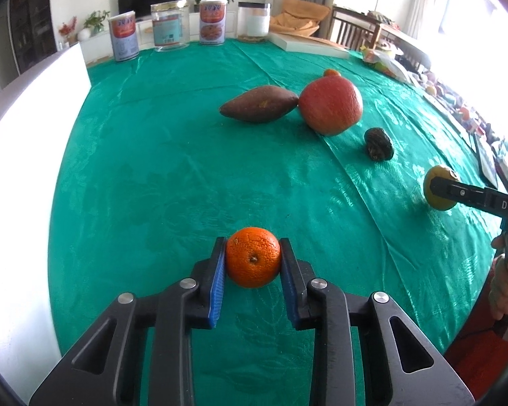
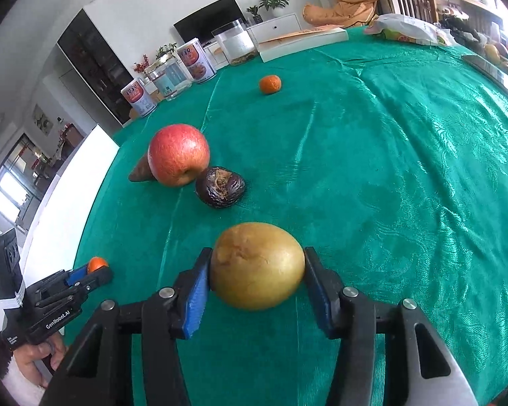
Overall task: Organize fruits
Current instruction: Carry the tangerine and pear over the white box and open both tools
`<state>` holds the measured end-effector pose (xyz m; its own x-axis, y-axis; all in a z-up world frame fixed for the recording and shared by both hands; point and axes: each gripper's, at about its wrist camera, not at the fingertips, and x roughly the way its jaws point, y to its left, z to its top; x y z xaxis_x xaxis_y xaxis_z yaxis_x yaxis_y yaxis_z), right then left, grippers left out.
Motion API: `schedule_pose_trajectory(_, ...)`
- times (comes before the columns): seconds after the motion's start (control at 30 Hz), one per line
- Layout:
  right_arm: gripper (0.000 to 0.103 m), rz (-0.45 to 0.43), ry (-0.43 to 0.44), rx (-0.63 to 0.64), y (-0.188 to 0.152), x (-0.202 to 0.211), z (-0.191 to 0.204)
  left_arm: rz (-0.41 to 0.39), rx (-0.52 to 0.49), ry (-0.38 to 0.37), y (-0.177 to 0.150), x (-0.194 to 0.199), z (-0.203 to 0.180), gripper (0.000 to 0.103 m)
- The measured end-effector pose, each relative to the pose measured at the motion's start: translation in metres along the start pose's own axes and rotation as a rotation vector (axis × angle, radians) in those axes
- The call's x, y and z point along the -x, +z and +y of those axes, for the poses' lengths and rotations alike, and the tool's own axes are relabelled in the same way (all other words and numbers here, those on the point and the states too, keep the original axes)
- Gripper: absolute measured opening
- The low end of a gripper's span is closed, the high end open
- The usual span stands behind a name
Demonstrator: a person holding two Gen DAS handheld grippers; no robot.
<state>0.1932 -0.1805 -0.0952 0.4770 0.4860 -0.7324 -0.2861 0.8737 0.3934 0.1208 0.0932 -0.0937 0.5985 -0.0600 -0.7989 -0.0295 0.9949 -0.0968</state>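
Note:
My left gripper point(image 1: 253, 248) is shut on an orange point(image 1: 253, 262), low over the green tablecloth point(image 1: 152, 169); it also shows in the right wrist view point(image 2: 96, 269). My right gripper point(image 2: 256, 258) is shut on a yellow pear point(image 2: 257, 265), seen from the left wrist view at the right edge point(image 1: 438, 187). On the cloth lie a red apple point(image 2: 178, 155), a brown sweet potato point(image 1: 259, 104) touching it, a dark wrinkled fruit point(image 2: 220, 186) and a small tangerine point(image 2: 270, 84) farther back.
Two tins point(image 1: 213, 22), a glass jar point(image 1: 170, 27) and a white-filled jar point(image 1: 254, 22) stand along the far edge. A white book point(image 2: 301, 42) and a snack bag point(image 2: 406, 30) lie beyond. A white board point(image 1: 27, 128) stands at the left table edge.

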Motion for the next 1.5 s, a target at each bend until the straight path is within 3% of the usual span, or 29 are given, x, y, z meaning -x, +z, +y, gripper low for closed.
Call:
schedule_pose_trajectory(0.3,0.052,-0.013,0.113,0.025,0.007,0.025,0.036,-0.076,0.088,-0.085,0.008,0.065,0.014,0.029)
schedule_pose_trajectory(0.6,0.052,0.043,0.294,0.183,0.003,0.026,0.147,-0.157,0.199,-0.154,0.003,0.155,0.062,0.029)
schedule_pose_trajectory(0.73,0.052,0.074,0.382,0.269,0.003,0.025,0.207,-0.2,0.281,-0.087,-0.001,0.19,0.112,0.029)
schedule_pose_trajectory(0.83,0.052,0.104,0.448,0.328,0.004,0.022,0.256,-0.212,0.353,0.021,-0.012,0.205,0.156,0.029)
schedule_pose_trajectory(1.03,0.052,0.215,0.503,0.511,-0.015,-0.003,0.36,-0.112,0.466,0.178,-0.043,0.189,0.221,0.029)
schedule_pose_trajectory(1.13,0.052,0.27,0.476,0.628,-0.038,-0.024,0.403,-0.074,0.499,0.219,-0.056,0.178,0.239,0.029)
schedule_pose_trajectory(1.3,0.052,0.306,0.348,0.828,-0.076,-0.066,0.445,-0.046,0.533,0.275,-0.066,0.173,0.262,0.029)
schedule_pose_trajectory(1.5,0.052,0.335,0.289,0.877,-0.088,-0.096,0.455,-0.004,0.52,0.306,-0.075,0.164,0.269,0.03)
